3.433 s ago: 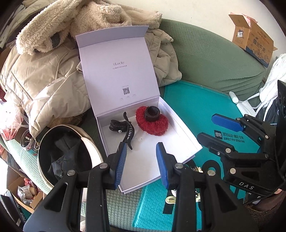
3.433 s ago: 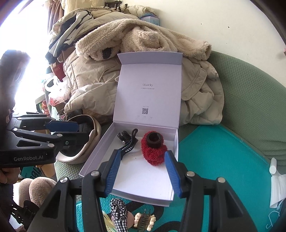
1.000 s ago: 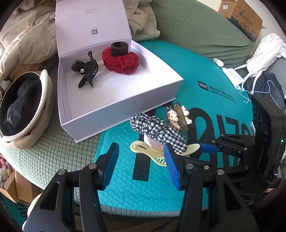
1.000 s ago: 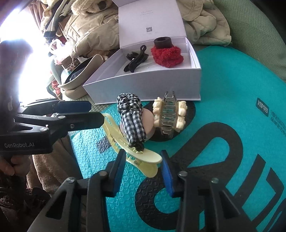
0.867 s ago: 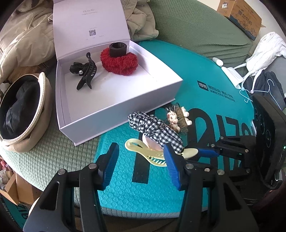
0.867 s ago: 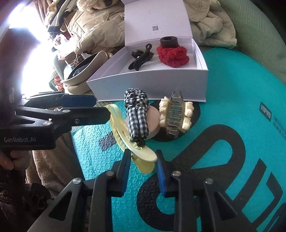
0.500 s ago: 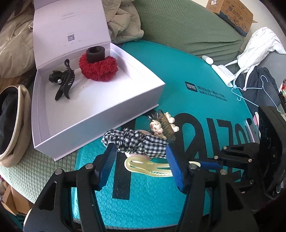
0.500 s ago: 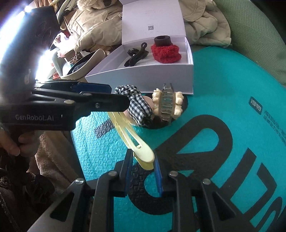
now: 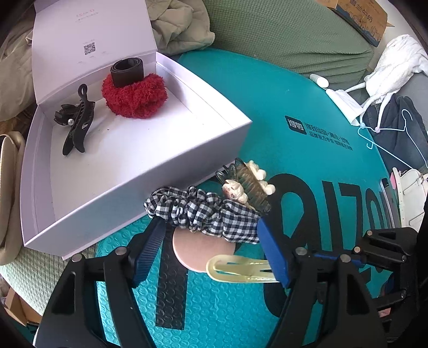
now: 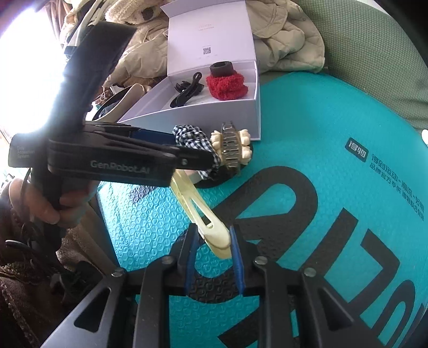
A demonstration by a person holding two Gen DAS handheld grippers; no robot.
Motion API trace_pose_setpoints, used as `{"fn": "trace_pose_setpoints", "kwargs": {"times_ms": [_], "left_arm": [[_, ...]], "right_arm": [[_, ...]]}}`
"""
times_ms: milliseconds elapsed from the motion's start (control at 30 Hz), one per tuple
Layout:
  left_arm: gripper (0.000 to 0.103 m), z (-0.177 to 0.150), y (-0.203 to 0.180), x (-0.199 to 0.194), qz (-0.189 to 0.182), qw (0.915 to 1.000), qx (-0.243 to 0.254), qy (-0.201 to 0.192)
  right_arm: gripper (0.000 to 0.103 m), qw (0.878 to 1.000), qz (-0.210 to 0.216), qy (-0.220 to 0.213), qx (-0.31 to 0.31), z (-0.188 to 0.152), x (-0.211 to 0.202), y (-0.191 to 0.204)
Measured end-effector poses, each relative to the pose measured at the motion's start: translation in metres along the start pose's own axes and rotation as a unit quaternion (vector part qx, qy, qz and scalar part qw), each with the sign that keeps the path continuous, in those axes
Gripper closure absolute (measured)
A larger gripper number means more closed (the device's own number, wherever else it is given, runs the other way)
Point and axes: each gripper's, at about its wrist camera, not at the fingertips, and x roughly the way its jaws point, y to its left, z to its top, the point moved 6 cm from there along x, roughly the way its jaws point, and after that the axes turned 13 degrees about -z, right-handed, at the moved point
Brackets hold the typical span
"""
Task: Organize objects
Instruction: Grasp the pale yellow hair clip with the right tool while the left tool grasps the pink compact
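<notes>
A black-and-white checked scrunchie lies on the teal mat in front of the open white box. My left gripper straddles it, jaws opening, one pad at each end. Beside it are a claw clip with cream figures and a pink round pad. My right gripper is shut on the end of a pale yellow hair clip, its jaws easing open; the clip's far end runs under the scrunchie. In the box are a red scrunchie, a brown band and a black claw clip.
Beige coats are heaped behind the box and a hat sits at its left. The green sofa back carries a cardboard box. White clothing and a blue hanger lie at the right.
My left gripper has come forward and down over the checked scrunchie with its jaws spreading wider. My right gripper has closed on the yellow clip's end.
</notes>
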Motion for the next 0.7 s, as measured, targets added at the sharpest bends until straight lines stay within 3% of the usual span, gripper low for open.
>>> {"fn": "trace_pose_setpoints", "kwargs": {"times_ms": [133, 233, 367, 433, 500, 700], "left_arm": [[0.033, -0.006, 0.0, 0.004, 0.004, 0.9999, 0.012, 0.001], [0.038, -0.018, 0.007, 0.012, 0.003, 0.9997, 0.006, 0.024], [0.038, -0.022, 0.009, 0.008, -0.007, 0.9998, 0.009, 0.014], [0.044, -0.024, 0.01, 0.008, -0.001, 0.9998, 0.013, 0.014], [0.046, -0.026, 0.01, 0.008, 0.001, 0.9997, 0.018, 0.016], [0.052, -0.027, 0.005, 0.007, -0.02, 0.9994, 0.02, 0.019]], "right_arm": [[0.064, 1.0, 0.002, -0.001, -0.003, 0.004, 0.007, 0.006], [0.064, 1.0, 0.003, 0.0, -0.012, 0.006, 0.014, 0.015], [0.064, 0.999, -0.016, -0.008, -0.041, 0.004, 0.017, 0.023], [0.064, 0.999, -0.021, -0.005, -0.045, 0.004, 0.019, 0.023], [0.071, 0.999, -0.02, 0.006, -0.048, 0.001, 0.021, 0.022], [0.074, 0.999, -0.003, 0.01, -0.042, -0.007, 0.014, 0.017]]}}
